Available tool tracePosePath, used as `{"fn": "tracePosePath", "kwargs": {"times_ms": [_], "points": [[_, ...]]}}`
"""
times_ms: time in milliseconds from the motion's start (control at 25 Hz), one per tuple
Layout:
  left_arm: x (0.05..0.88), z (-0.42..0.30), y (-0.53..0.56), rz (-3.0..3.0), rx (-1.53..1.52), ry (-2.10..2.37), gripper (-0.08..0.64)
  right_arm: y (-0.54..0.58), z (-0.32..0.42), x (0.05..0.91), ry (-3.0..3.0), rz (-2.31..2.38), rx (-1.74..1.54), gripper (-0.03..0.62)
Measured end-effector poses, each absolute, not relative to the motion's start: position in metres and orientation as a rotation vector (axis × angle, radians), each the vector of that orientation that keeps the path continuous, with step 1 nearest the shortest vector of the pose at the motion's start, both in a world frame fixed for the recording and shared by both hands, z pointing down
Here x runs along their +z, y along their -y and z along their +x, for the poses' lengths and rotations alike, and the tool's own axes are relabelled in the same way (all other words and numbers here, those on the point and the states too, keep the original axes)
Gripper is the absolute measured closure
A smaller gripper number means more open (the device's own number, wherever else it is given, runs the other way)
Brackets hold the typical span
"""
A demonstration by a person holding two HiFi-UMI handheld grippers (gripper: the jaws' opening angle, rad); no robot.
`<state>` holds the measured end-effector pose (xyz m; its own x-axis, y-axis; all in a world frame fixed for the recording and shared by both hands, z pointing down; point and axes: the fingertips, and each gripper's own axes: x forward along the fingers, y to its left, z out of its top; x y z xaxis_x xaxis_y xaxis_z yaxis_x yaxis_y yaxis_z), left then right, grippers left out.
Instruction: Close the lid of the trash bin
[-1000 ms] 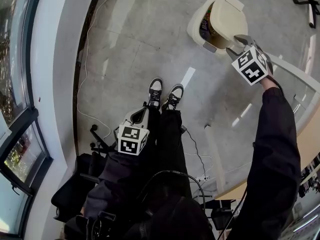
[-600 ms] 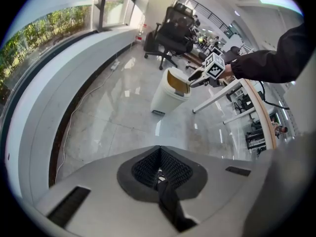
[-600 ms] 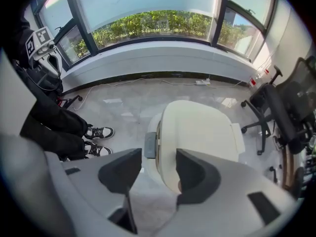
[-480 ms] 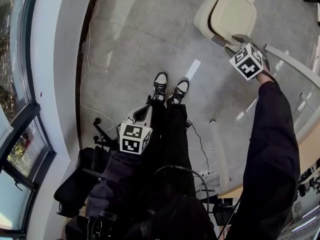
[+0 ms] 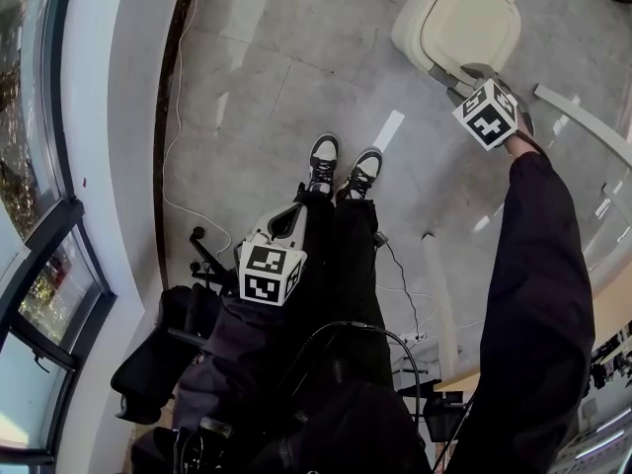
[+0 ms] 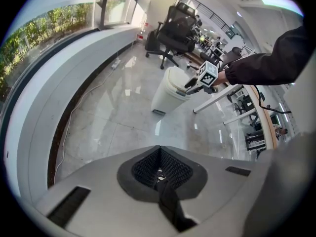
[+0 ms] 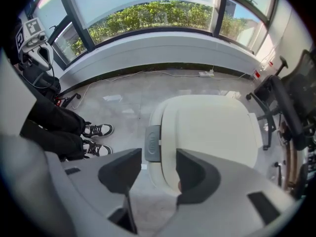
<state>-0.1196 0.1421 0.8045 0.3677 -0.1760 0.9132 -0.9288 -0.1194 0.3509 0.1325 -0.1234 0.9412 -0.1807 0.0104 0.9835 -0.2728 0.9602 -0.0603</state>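
Note:
The cream trash bin [image 5: 449, 28] stands on the floor at the far right, its lid [image 5: 469, 23] lying flat on top. My right gripper [image 5: 468, 79] hovers at the bin's near edge. In the right gripper view the lid [image 7: 207, 132] fills the middle and a grey front latch [image 7: 153, 143] shows between the jaws. My right gripper [image 7: 159, 174] is open, holding nothing, and its right finger [image 7: 197, 174] is over the lid's rim. My left gripper [image 5: 281, 223] stays by the person's lap; its view shows the pads [image 6: 159, 169] pressed together on nothing, with the bin [image 6: 170, 90] far ahead.
The person's shoes [image 5: 341, 166] stand a step from the bin. A cable [image 5: 168, 181] runs along the curved window wall at the left. A white desk leg [image 5: 583, 121] passes right of the bin. Black office chairs [image 6: 175, 31] stand behind it.
The bin's lid was raised with the contents showing; it has swung down flat. My right gripper followed it toward the bin. The left gripper has barely moved.

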Motion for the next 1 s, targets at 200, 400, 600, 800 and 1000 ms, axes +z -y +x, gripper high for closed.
{"fn": "tracePosePath", "kwargs": {"times_ms": [200, 400, 600, 800, 1000], "points": [[0.804, -0.119, -0.141, 1.563, 0.884, 1.026, 0.558, 0.126, 0.133, 0.946, 1.73, 0.217, 0.253, 0.38], [0.804, -0.117, -0.14, 1.565, 0.893, 1.021, 0.558, 0.125, 0.132, 0.949, 1.719, 0.208, 0.242, 0.38], [0.804, -0.115, -0.139, 1.57, 0.895, 1.019, 0.558, 0.124, 0.131, 0.952, 1.711, 0.224, 0.262, 0.38], [0.806, -0.115, -0.141, 1.568, 0.896, 1.019, 0.558, 0.125, 0.132, 0.954, 1.718, 0.243, 0.275, 0.38], [0.806, -0.114, -0.142, 1.571, 0.896, 1.018, 0.558, 0.124, 0.13, 0.954, 1.722, 0.263, 0.284, 0.38]]}}
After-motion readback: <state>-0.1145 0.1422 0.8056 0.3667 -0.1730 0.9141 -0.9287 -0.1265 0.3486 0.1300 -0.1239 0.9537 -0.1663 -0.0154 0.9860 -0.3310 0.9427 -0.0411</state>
